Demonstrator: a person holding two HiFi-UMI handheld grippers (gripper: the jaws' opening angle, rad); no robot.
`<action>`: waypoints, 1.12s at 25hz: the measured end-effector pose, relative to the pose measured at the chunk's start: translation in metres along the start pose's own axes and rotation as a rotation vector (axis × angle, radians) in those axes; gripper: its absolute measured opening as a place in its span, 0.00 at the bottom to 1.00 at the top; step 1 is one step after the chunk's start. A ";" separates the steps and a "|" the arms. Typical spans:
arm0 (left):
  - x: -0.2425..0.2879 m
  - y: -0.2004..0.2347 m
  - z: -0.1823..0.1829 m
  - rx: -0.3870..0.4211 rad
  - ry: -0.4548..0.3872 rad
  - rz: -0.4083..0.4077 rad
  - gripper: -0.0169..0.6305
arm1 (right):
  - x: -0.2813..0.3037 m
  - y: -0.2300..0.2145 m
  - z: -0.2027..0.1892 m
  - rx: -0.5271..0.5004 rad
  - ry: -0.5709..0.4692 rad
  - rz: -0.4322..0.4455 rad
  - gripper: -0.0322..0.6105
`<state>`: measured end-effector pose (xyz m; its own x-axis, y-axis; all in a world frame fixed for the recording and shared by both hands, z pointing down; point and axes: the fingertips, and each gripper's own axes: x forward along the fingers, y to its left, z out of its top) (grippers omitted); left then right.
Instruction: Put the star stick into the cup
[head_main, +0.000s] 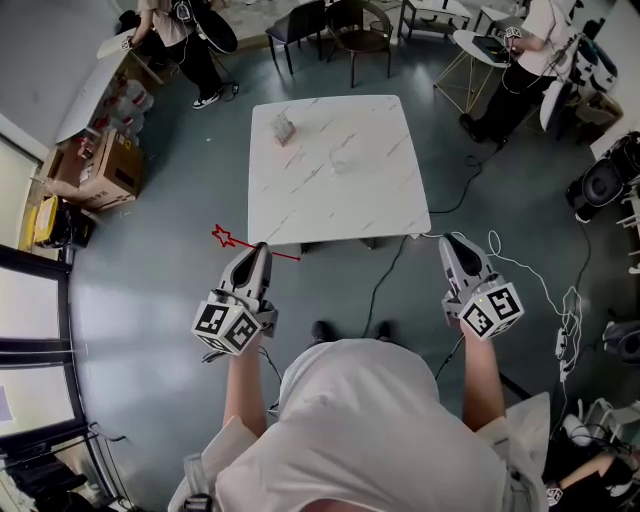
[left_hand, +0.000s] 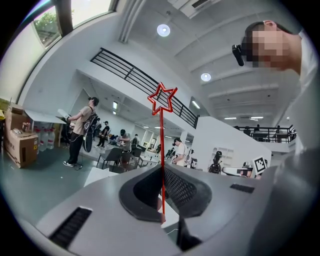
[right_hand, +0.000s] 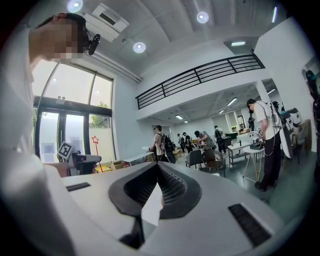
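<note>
My left gripper (head_main: 261, 249) is shut on the red star stick (head_main: 224, 238), held in front of the near edge of the white marble table (head_main: 380, 200). In the head view the stick lies crosswise through the jaws, with the star out to the left. In the left gripper view the star stick (left_hand: 161, 97) rises straight up from the closed left gripper (left_hand: 162, 169). A clear cup (head_main: 343, 155) stands near the middle of the table. My right gripper (head_main: 448, 241) hangs off the table's near right corner, shut and with nothing in it (right_hand: 159, 167).
A small pinkish object (head_main: 284, 128) sits on the table's far left part. Cables (head_main: 545, 290) trail over the floor at the right. Cardboard boxes (head_main: 108, 165) stand at the left. Chairs (head_main: 362, 35) and people (head_main: 185, 40) are beyond the table.
</note>
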<state>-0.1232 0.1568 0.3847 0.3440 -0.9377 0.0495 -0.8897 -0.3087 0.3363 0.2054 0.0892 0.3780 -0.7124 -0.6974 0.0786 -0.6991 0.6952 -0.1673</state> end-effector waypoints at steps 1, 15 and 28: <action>0.000 0.001 -0.001 -0.003 0.003 -0.006 0.05 | 0.001 0.002 -0.001 -0.005 0.005 -0.004 0.09; -0.020 0.054 -0.007 -0.018 0.061 -0.102 0.05 | 0.014 0.059 -0.021 -0.028 0.021 -0.119 0.09; -0.019 0.097 0.002 -0.036 0.067 -0.095 0.05 | 0.059 0.075 -0.029 -0.041 0.079 -0.117 0.09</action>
<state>-0.2163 0.1441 0.4140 0.4469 -0.8911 0.0783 -0.8410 -0.3887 0.3763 0.1089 0.1056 0.3986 -0.6274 -0.7593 0.1730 -0.7784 0.6177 -0.1120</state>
